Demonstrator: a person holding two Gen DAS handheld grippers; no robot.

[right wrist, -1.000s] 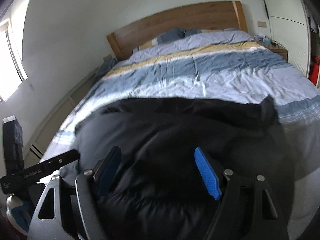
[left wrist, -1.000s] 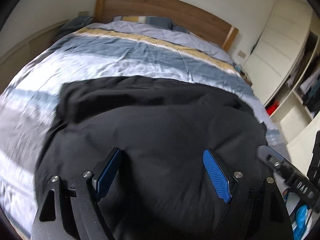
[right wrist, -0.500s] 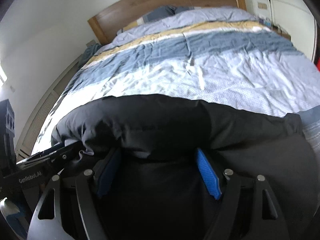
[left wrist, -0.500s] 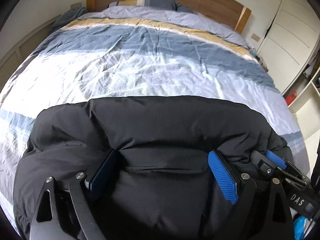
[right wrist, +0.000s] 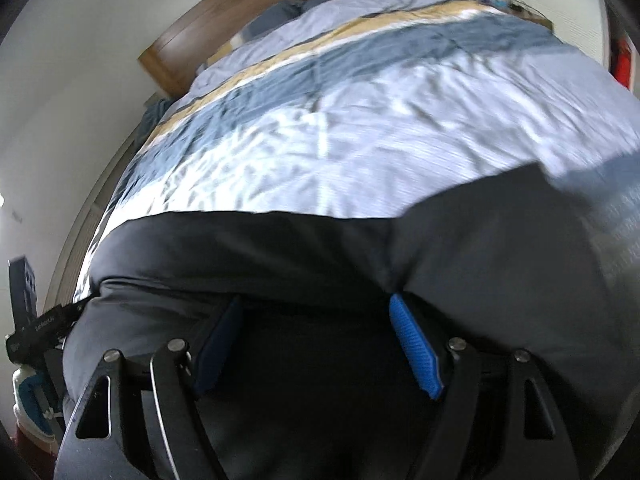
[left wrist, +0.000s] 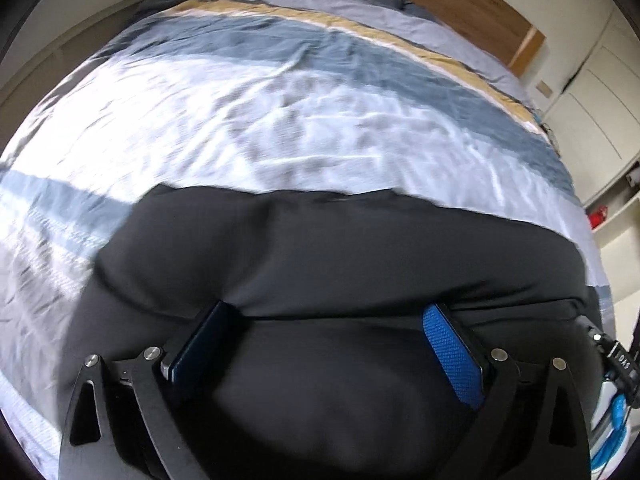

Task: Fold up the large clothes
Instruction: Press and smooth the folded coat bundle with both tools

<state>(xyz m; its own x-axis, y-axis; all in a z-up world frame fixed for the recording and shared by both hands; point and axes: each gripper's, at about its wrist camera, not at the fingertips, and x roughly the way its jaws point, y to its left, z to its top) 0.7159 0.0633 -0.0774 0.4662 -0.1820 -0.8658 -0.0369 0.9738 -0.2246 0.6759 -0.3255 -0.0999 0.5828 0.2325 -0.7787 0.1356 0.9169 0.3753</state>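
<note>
Fold made: the black jacket's far half now lies doubled back toward the bed's foot.

Left gripper (left wrist: 324, 320) and right gripper (right wrist: 316, 312) stand spread, tips under the jacket's (left wrist: 340, 248) folded edge at 6 o'clock on the striped duvet (left wrist: 280, 120), newly bared since a second ago.

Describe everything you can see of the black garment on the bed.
The black garment is large, smooth, slightly puffy, matte fabric, perhaps a padded jacket. It lies at the near end of the striped duvet, doubled over so a rounded fold runs across it. The left tongs and right tongs stand wide open, their blue pads against the fabric under that fold. No zip, sleeves or collar can be made out.
</note>
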